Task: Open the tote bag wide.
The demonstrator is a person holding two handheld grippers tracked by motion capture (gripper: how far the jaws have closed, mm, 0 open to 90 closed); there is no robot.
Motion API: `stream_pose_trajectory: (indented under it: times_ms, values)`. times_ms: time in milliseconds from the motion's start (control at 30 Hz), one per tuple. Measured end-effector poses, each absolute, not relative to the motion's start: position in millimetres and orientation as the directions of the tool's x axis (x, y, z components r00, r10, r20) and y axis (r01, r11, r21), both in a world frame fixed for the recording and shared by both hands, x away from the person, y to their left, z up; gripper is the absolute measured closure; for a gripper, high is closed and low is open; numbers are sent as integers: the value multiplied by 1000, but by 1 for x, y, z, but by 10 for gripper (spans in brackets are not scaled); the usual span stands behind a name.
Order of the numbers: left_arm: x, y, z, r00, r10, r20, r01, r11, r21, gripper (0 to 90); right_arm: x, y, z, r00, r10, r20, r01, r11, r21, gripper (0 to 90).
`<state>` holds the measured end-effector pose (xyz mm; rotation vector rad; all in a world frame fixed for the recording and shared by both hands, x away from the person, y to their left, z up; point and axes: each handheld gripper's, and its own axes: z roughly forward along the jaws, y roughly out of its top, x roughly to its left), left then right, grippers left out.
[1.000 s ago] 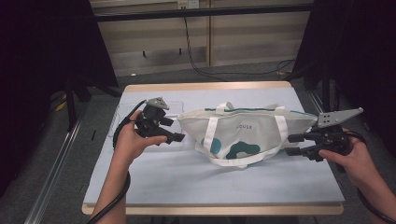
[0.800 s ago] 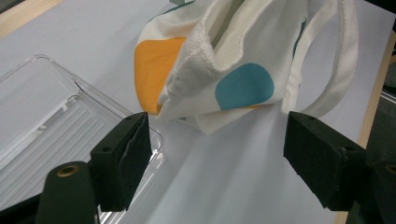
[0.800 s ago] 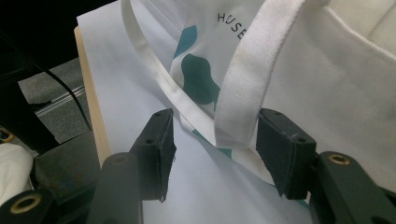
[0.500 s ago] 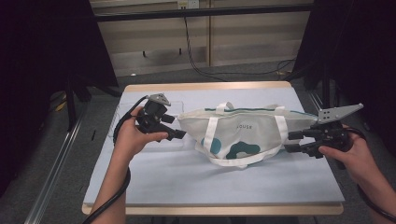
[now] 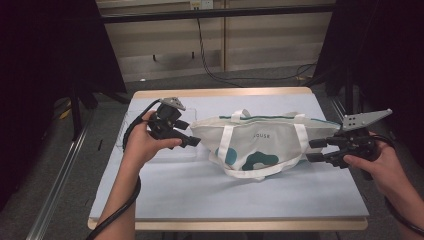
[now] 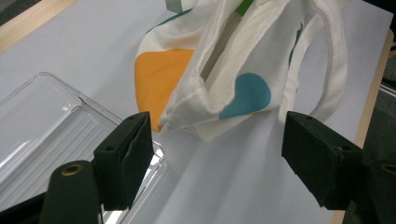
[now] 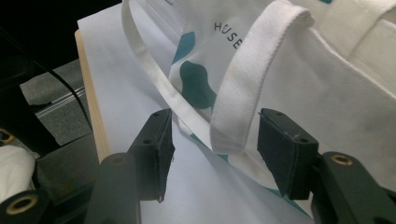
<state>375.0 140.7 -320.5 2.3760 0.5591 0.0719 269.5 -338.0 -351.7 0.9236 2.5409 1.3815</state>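
Canvas tote bag (image 5: 260, 145) lies on its side across the middle of the worktop (image 5: 200, 195), its long axis running from one hand to the other. The left claw (image 5: 192, 140) sits just off the bag's left end, jaws spread with nothing between them; in the left gripper view that end of the bag (image 6: 219, 84) lies straight ahead of the gap, with a clear plastic tray (image 6: 51, 121) beside the near jaw. The right claw (image 5: 314, 150) waits at the opposite end, also open. In the right gripper view a white handle loop (image 7: 247, 88) hangs in the gap between the pads, which do not press on it. The right claw looks nearer to a hold, since closing should catch the strap, while the left must advance a little first.
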Motion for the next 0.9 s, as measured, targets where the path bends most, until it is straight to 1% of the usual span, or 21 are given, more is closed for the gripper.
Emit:
stream_pose_trajectory:
  times_ms: [833,867,900]
  values:
    - [380,138,-307,907,408,-101,375,-677,634,255,277,-334,-337,-812,559,170,445,403,799,446]
    - [381,138,-306,911,402,-91,366,-688,627,255,278,-334,-337,-811,561,168,445,404,799,446]
    - [381,137,-305,905,412,-103,378,-673,636,256,278,-334,-336,-810,563,167,445,403,800,446]
